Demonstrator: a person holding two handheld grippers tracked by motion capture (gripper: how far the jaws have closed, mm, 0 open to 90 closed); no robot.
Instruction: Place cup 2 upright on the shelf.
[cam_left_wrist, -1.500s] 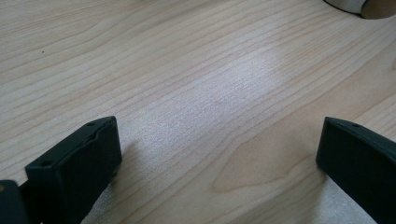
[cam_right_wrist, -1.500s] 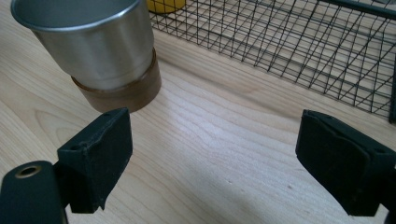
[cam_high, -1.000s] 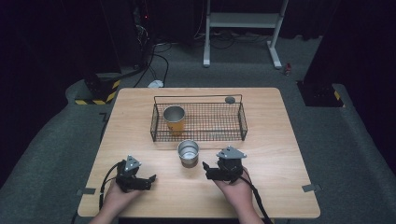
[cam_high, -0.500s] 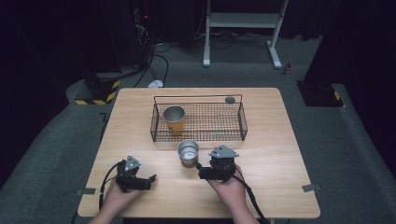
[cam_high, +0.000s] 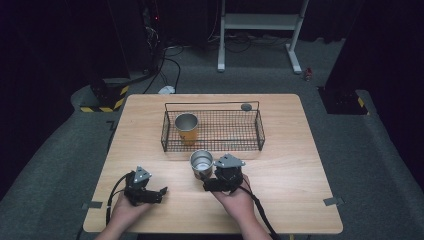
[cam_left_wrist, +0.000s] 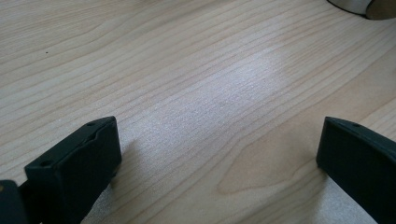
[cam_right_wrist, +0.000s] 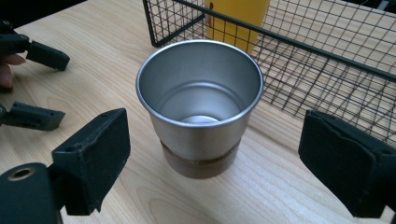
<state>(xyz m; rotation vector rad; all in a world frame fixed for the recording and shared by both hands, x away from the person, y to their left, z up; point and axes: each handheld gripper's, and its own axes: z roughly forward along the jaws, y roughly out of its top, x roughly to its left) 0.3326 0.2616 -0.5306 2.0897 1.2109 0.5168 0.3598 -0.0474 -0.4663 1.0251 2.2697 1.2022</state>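
High view, table: light wood table, seen from above, person's forearms in from the bottom edge.
High view, basket: black wire basket sits mid-table toward the far side; yellow cup w/ steel rim stands upright in its left end.
High view, small item: dark round thing on the wood just behind the basket's far right corner (too small to tell what).
High view, steel cup: steel cup upright on the table, just in front of the basket's near wall, outside it.
High view, right gripper: right gripper held just beside the steel cup, on its right and near side; grey plate on top; touching or not, can't tell here.
High view, left gripper: left gripper low at the near left, well apart from the cup, jaws spread, pointing right.

Left gripper view, jaws: wide apart, one at each lower corner, nothing between them but bare wood.
Left gripper view, edge: bit of the steel cup's base at top right.

Right gripper view, jaws: wide open, holding nothing; one jaw to each side of the steel cup, clear gaps both sides (no contact).
Right gripper view, cup: upright, empty, shiny inside, brown band round the base.
Right gripper view, behind: basket wall just past the cup, yellow cup inside it.
Right gripper view, far left: left gripper w/ open jaws, fingertip on it.
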